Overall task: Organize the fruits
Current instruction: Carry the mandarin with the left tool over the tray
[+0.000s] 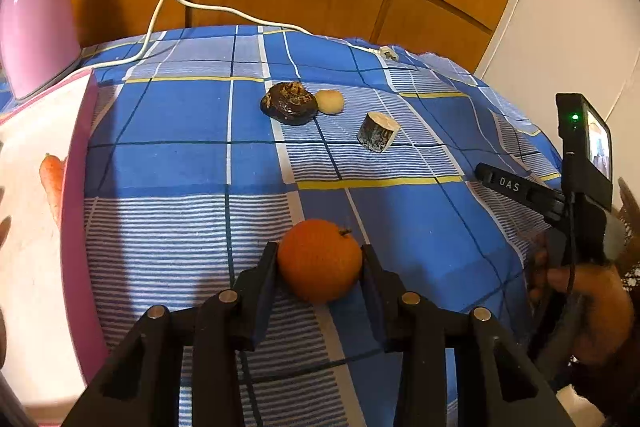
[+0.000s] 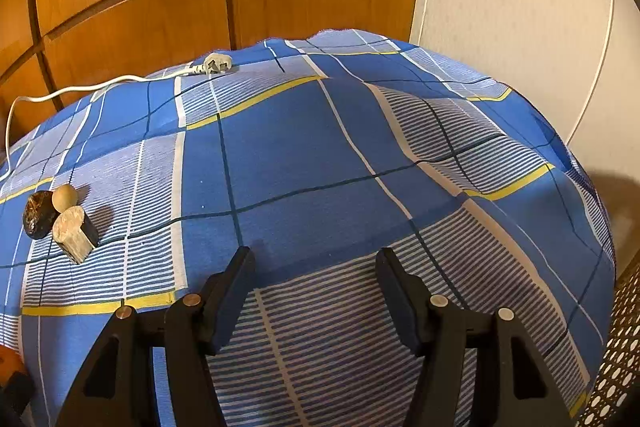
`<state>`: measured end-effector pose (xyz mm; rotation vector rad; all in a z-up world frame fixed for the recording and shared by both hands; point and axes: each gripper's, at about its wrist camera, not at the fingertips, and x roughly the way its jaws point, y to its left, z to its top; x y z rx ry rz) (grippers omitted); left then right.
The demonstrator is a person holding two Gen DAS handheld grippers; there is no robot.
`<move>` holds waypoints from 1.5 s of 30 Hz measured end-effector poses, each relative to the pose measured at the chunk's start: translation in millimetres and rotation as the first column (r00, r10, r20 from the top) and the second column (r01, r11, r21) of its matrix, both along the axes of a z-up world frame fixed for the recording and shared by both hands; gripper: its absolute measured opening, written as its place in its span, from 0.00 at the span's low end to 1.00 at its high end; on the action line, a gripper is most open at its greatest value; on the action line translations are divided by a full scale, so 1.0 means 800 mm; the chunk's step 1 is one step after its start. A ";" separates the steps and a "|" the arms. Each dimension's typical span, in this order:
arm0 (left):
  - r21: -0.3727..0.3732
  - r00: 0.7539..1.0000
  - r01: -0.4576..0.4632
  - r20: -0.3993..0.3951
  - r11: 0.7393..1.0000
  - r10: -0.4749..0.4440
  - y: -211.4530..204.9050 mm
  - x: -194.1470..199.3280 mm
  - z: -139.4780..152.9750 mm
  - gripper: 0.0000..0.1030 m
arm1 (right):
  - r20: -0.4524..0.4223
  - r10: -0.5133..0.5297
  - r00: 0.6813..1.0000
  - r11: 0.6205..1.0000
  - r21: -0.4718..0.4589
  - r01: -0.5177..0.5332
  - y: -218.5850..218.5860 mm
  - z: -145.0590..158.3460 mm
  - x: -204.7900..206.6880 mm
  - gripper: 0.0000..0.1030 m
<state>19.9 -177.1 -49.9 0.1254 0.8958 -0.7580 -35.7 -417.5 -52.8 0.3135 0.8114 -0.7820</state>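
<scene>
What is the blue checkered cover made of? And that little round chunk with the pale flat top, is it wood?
The blue checkered cover looks like woven cotton cloth: matte, with soft folds and wrinkles near its edges. The round chunk is probably a cut piece of branch: dark, rough, bark-like sides and a pale sawn-looking face. It could be a wooden toy, though.

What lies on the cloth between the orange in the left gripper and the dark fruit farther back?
Nothing: in the left wrist view, only bare checked cloth separates the orange from the dark fruit.
</scene>
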 end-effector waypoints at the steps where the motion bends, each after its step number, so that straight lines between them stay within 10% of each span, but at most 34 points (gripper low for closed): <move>1: 0.000 1.000 0.003 0.000 1.000 -0.003 0.001 -0.001 0.000 0.38 | -0.009 0.001 1.000 1.000 -0.003 -0.001 0.000 0.001 0.001 0.62; 33: -0.118 0.959 -0.269 0.059 0.956 0.277 0.135 -0.005 0.100 0.38 | -0.024 0.009 1.000 1.000 -0.014 -0.009 0.002 0.001 0.004 0.62; 45: -0.169 0.884 -0.462 -0.017 0.871 0.466 0.231 0.024 0.096 0.38 | -0.025 0.013 1.000 1.000 -0.003 -0.013 0.000 0.001 0.004 0.62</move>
